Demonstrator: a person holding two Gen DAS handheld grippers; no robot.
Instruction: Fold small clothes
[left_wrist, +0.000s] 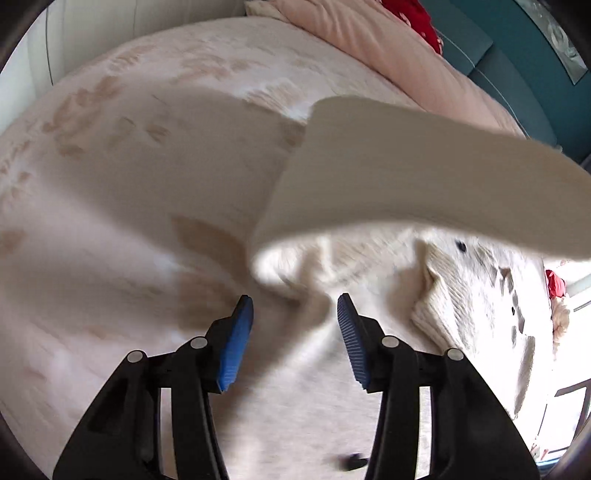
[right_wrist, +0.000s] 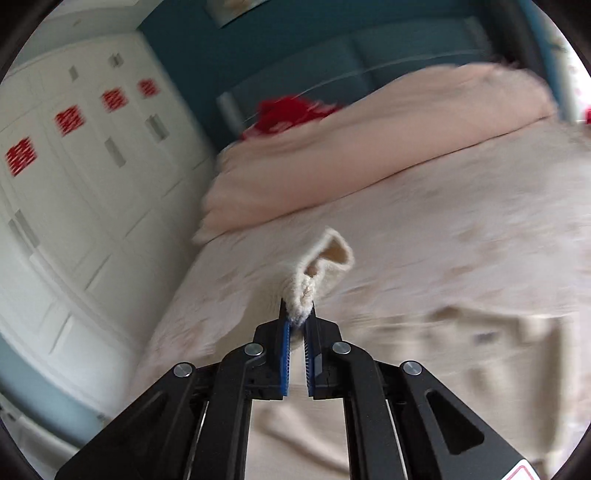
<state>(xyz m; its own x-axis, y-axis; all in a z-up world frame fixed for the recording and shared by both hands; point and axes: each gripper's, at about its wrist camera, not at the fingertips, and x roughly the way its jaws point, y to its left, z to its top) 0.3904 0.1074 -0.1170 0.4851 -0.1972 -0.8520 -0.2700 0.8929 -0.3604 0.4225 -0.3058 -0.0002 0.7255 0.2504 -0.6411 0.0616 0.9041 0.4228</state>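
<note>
Pale patterned bed (left_wrist: 147, 166), no legible writing; left gripper (left_wrist: 295, 306) jaws apart, right gripper (right_wrist: 297, 312) clamped on cream knit garment (right_wrist: 325, 258).

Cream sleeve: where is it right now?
In the right wrist view the sleeve is pinched in the right gripper, lifted above the bed. In the left wrist view it sweeps across the upper right, above the open left gripper.

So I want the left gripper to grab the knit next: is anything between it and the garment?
Nothing visible blocks it. The left gripper is open over the bedspread, with the cream knit garment beside it. The lifted part hangs above, held by the right gripper.
</note>
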